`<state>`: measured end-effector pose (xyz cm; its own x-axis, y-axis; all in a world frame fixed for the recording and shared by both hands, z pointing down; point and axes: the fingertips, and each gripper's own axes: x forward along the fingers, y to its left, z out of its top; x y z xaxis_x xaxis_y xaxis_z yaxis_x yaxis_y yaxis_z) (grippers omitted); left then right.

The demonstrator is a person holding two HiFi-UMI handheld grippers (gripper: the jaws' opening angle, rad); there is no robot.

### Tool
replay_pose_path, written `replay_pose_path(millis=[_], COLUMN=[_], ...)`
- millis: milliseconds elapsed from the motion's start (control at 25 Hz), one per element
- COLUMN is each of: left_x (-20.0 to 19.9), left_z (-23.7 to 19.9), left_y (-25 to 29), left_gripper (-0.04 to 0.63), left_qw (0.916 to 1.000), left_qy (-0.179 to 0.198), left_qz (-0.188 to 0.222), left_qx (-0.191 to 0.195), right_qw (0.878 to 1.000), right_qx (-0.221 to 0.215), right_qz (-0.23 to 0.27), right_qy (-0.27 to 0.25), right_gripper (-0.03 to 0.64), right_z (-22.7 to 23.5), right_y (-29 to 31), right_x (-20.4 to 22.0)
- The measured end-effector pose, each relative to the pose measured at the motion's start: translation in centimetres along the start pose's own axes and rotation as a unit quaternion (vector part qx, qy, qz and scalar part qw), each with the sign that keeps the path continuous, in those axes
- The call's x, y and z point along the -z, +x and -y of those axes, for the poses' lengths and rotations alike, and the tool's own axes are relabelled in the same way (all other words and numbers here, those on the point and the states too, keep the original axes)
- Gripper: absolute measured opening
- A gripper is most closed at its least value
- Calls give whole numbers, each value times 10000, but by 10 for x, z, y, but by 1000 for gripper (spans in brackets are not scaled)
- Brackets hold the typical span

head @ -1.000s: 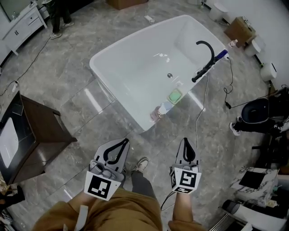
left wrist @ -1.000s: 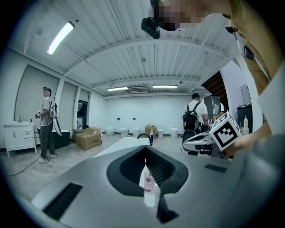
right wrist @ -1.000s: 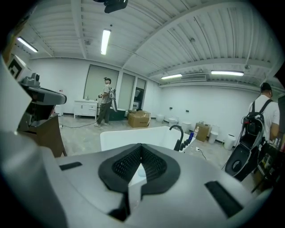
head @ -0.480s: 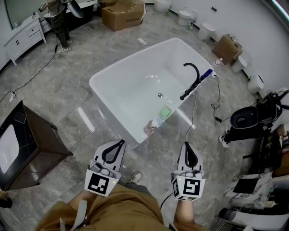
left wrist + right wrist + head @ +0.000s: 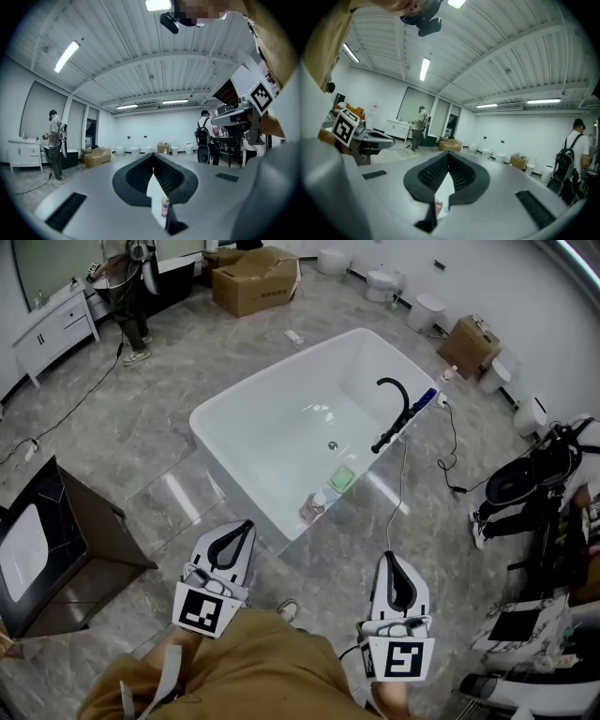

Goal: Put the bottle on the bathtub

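A white bathtub (image 5: 272,377) stands on the grey marble floor in the middle of the head view. A small pinkish bottle (image 5: 312,507) stands upright on its near rim, beside a green pad (image 5: 342,478) and a black faucet (image 5: 394,409). My left gripper (image 5: 246,523) and right gripper (image 5: 388,556) are both held in the air short of the tub, shut and holding nothing. In the left gripper view the bottle (image 5: 165,207) shows small through the gap below the meeting jaws of the left gripper (image 5: 153,154). In the right gripper view the bottle (image 5: 438,206) shows the same way under the right gripper (image 5: 448,153).
A dark brown cabinet (image 5: 89,540) with a sink top stands at the left. A cardboard box (image 5: 253,277), a white vanity (image 5: 52,315) and a person (image 5: 127,277) are at the back. Cables cross the floor, and black equipment (image 5: 530,479) stands on the right.
The view has pulled back, so the tub looks smaller and farther. Both grippers stay shut and empty; the right one sits lower in the picture than before.
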<state>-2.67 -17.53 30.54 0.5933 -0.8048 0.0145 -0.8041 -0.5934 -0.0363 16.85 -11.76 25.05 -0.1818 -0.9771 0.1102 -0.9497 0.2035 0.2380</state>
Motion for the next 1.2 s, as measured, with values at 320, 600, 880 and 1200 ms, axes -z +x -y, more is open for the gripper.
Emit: replay_pose_path(millis=[320,600,880,1200], left_x=[-9,-17,-33,-31], left_z=[7,38,33,21], left_y=[12,34,29,29], left_gripper=[8,8,8,8], left_qw=[9998,9988,9988,9994], left_qy=[122,237,285,231], left_qz=[19,24,278,210], left_qx=[131,420,272,-150], right_qw=[9984,9954,9952,9985], right_qx=[352,613,606,143], right_qz=[239,350,427,301], right_qy=[359,645,644,432], right_gripper=[3,3,3,3], right_z=[24,57,69,63], right_y=[-26,-38,-29,-5], right_x=[-3,1,2,4])
